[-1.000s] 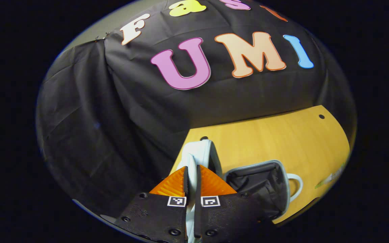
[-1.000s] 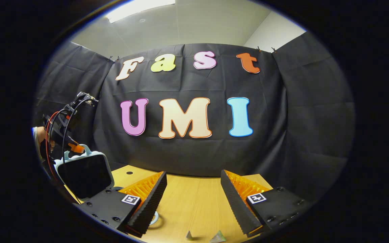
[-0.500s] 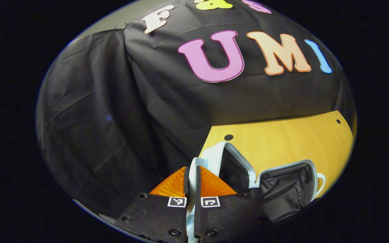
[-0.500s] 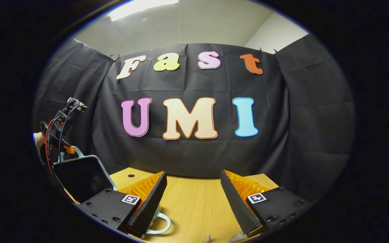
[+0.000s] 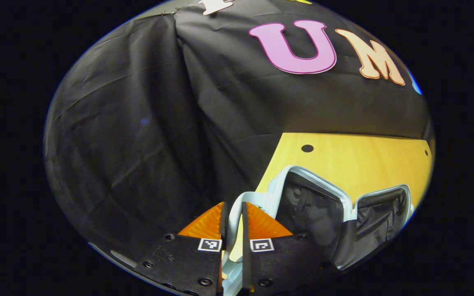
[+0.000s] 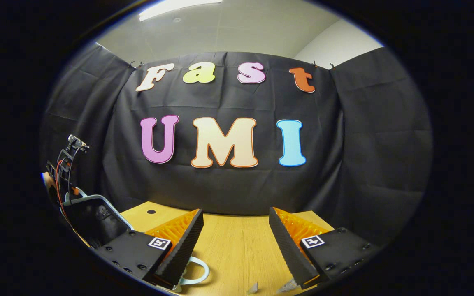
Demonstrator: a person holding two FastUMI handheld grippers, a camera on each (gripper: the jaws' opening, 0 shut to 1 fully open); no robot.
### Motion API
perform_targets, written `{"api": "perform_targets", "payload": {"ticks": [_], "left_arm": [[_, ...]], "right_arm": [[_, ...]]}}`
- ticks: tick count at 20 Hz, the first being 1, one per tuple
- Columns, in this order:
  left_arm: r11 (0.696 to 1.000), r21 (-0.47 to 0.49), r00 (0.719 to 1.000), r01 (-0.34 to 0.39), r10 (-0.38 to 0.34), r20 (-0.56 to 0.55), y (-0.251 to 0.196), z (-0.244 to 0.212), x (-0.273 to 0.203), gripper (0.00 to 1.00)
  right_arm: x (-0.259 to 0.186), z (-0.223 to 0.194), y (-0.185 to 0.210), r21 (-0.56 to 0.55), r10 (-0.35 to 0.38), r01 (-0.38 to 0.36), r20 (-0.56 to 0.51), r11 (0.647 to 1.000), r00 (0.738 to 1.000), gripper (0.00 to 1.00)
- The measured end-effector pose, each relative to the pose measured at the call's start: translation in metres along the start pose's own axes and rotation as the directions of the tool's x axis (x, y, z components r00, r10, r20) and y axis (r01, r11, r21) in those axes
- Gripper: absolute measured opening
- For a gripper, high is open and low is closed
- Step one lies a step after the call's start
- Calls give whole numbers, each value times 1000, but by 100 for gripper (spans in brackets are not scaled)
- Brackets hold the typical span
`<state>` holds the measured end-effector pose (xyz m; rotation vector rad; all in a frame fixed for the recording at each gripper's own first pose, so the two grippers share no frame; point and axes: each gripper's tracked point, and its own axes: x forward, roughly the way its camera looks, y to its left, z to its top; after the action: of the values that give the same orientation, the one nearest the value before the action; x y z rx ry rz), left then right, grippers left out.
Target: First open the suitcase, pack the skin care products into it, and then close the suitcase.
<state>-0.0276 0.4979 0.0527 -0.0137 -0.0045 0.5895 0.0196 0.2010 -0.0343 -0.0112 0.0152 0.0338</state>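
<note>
Left gripper point(image 5: 232, 218) clamped on the suitcase lid point(image 5: 303, 181) handle point(image 5: 233, 205) — light, stiff shell, best held there; right gripper point(image 6: 235, 230) wide open, empty.

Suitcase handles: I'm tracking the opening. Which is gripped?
The lid handle, pinched by the left hand-held gripper; the base handle lies free on the table.

Suitcase point(image 5: 311, 181) — pale blue shell and handle, black lining. Table point(image 5: 364, 156) — yellow wood grain, dark holes.
</note>
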Motion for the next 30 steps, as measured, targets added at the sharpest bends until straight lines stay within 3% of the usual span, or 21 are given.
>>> {"api": "perform_targets", "payload": {"ticks": [1, 2, 4, 7, 8, 10, 11, 13, 19, 26, 30], "left_arm": [[999, -13, 999, -31, 31, 18, 8, 0, 2, 19], [999, -38, 999, -18, 19, 32, 7, 2, -1, 21], [997, -75, 995, 20, -12, 96, -1, 15, -22, 39], [996, -82, 968, 38, -17, 251, -20, 44, -59, 92], [995, -83, 953, 61, -34, 300, -33, 52, -74, 87], [992, -77, 928, 104, -69, 365, -58, 62, -104, 88], [989, -82, 921, 121, -81, 382, -75, 62, -114, 100], [980, -80, 909, 180, -135, 394, -113, 56, -137, 95], [956, -26, 884, 293, -261, 388, -212, 45, -197, 95], [889, 43, 808, 456, -434, 398, -317, 32, -270, 95], [835, 103, 768, 540, -540, 344, -386, -9, -305, 94]], "right_arm": [[0, 0, 2, -5, 7, -7, 0, 1000, 1000, 99], [-1, 1, 4, -6, 15, -15, 4, 1000, 1000, 99], [1, 4, 5, -5, 29, -29, 17, 1000, 999, 100], [5, 19, -2, 7, 39, -39, 66, 999, 997, 100], [7, 22, -4, 8, 48, -49, 75, 999, 996, 99], [9, 30, -15, 6, 62, -63, 90, 998, 994, 99], [8, 34, -23, 8, 66, -67, 97, 998, 993, 99], [7, 38, -38, 11, 74, -76, 105, 997, 992, 100], [-6, 36, -79, 2, 115, -116, 94, 993, 989, 99], [-22, 18, -123, 2, 147, -148, 78, 989, 986, 99], [-35, 6, -143, -3, 164, -164, 60, 986, 985, 100]]}}
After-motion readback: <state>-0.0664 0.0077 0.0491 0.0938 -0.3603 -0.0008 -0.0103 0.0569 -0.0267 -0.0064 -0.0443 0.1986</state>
